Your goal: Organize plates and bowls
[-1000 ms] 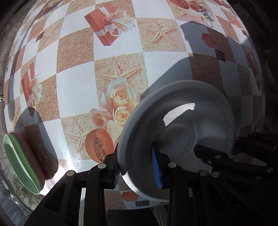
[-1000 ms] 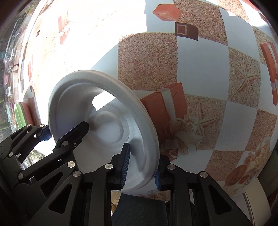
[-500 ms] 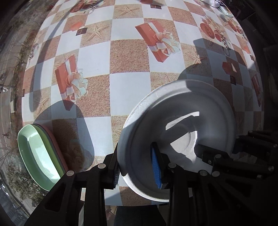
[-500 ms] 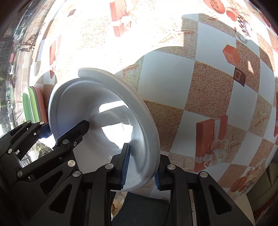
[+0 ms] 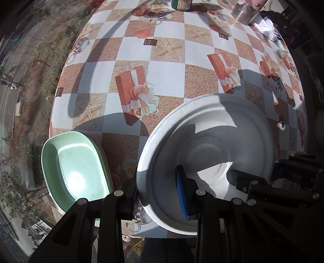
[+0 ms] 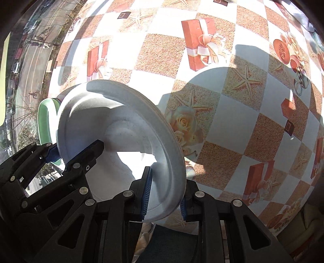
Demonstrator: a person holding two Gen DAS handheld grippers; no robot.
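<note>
A white foam plate point(image 5: 212, 145) hangs tilted above the patterned tablecloth, held at opposite rims by both grippers. My left gripper point(image 5: 159, 198) is shut on the plate's near-left rim, one blue pad inside the plate and one underneath. Across the plate, the right gripper point(image 5: 273, 176) clamps the far rim. In the right wrist view my right gripper point(image 6: 165, 198) is shut on the plate point(image 6: 121, 131), and the left gripper point(image 6: 75, 149) grips its other side. A stack of oval dishes, pale green on top point(image 5: 79, 168), lies at the table's left edge, just left of the plate.
The checked tablecloth point(image 5: 170, 66) with gift-box and starfish prints covers the table. At the far end stand a dark green jar point(image 5: 182, 4), a shiny metal container point(image 5: 247, 12) and a white cloth point(image 5: 267, 26). The table edge point(image 5: 58, 95) runs close behind the green stack point(image 6: 45, 121).
Both grippers have carried the plate up and across the table toward the green dish stack, which has come from the picture's left edge to right beside the plate. The grips are unchanged.
</note>
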